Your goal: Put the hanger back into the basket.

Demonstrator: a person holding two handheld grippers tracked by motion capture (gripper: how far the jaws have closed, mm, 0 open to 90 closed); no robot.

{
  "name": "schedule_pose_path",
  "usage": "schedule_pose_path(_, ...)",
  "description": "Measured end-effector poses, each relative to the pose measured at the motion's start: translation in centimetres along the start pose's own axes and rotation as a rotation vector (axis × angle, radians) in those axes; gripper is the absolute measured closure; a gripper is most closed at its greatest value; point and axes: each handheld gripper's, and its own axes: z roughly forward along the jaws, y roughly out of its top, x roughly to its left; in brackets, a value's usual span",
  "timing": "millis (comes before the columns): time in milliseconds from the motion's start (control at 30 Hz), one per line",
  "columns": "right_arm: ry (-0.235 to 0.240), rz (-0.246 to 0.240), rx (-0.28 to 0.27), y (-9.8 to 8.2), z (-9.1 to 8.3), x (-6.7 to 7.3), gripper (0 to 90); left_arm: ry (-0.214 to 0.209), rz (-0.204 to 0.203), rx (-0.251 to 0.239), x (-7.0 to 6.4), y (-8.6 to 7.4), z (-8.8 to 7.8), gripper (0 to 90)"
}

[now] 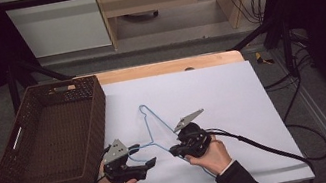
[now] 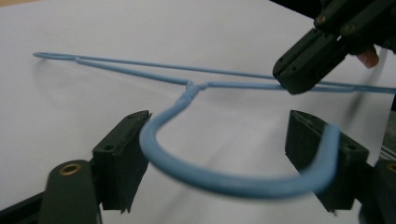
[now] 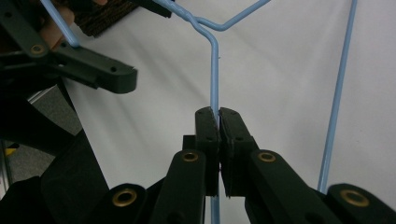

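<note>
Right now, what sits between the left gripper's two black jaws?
The curved hook of the blue wire hanger lies between the left gripper's open jaws, apparently unclamped, in the left gripper view. The right gripper pinches its wire.

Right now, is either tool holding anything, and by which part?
The right tool is shut on the blue wire hanger, gripping one shoulder wire below its twisted neck. The left tool is open around the hook, not yet gripping.

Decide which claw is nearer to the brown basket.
Left. The left claw sits just beside the basket at its near right corner, around the hook of the blue hanger. The right claw grips the hanger's wire farther right on the white sheet.
</note>
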Motion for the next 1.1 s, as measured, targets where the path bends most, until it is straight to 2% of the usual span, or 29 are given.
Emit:
schedule_pose_path(133, 0.001, 0.003, 0.001, -0.2, 0.0, -0.1, 87.7, 0.012, 0.012, -0.020, -0.1, 0.1, 0.2, 35.2)
schedule_pose_path(467, 0.010, 0.000, 0.018, -0.4, 0.5, -0.1, 87.7, 0.028, 0.026, -0.051, 0.2, 0.1, 0.5, 49.9)
schedule_pose_path(700, 0.012, -0.002, 0.018, -0.4, 0.8, -0.1, 87.6, -0.008, 0.029, -0.064, 0.3, 0.2, 0.9, 61.0)
schedule_pose_path(967, 0.017, 0.002, 0.029, -0.5, 1.0, -0.1, 87.5, -0.012, 0.038, -0.070, 0.2, 0.2, 0.9, 62.4)
schedule_pose_path(1100, 0.013, -0.006, 0.035, -0.7, 1.2, -0.1, 87.6, -0.021, 0.024, -0.093, 0.3, 0.2, 0.6, 72.4)
